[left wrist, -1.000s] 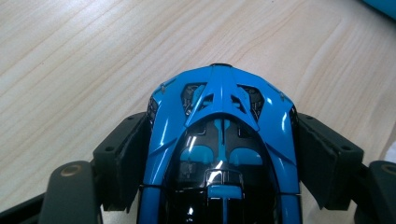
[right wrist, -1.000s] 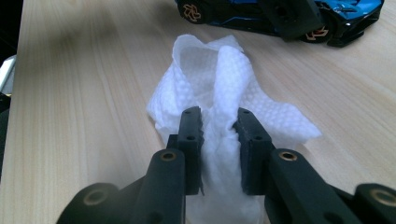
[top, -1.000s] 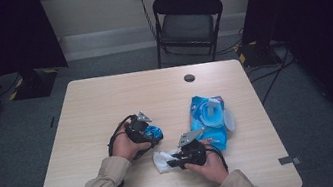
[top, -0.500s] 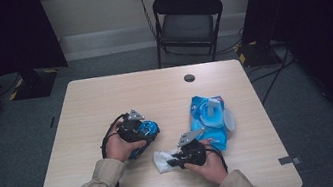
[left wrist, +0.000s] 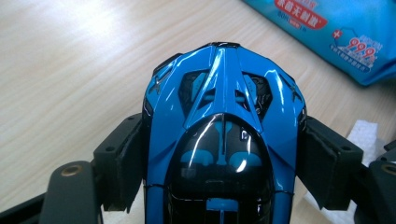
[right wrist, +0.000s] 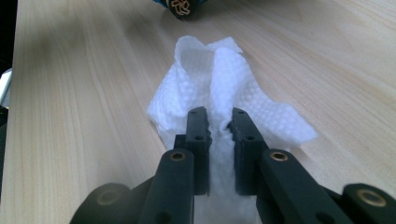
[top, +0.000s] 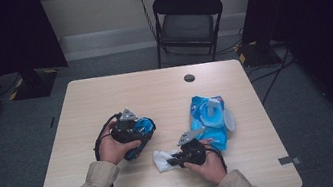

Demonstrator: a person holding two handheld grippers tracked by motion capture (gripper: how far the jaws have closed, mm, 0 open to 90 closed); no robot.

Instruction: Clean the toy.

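Left claw (top: 140, 128): clamped on the sides of a blue toy car (left wrist: 223, 140), one pad against each flank; the car is held off the counter (top: 104, 95), in the left half, toward the near edge.
Right claw (right wrist: 218, 122): jaws have just been closing on a white wipe (right wrist: 224, 91); a fold of the wipe stands pinched between them, with only a narrow gap left.
Wipe, place: bunched on the counter close to the near edge, about midway along it, between the two hands and just beside the wipe pack (top: 207, 120).
Wipe pack: blue soft pack lying flat in the right half of the counter, its lid flipped open.
Step in hand: judged to be securing the wipe so the car can be cleaned; the car is already gripped and raised, the wipe is just being caught.
Next move calls for: a firm pinch on the fold, lifting the wipe clear of the counter, then bringing it to the car's glossy roof while the left claw holds the car steady.
Risk: the thin wipe may slip out if only one loose layer is caught.
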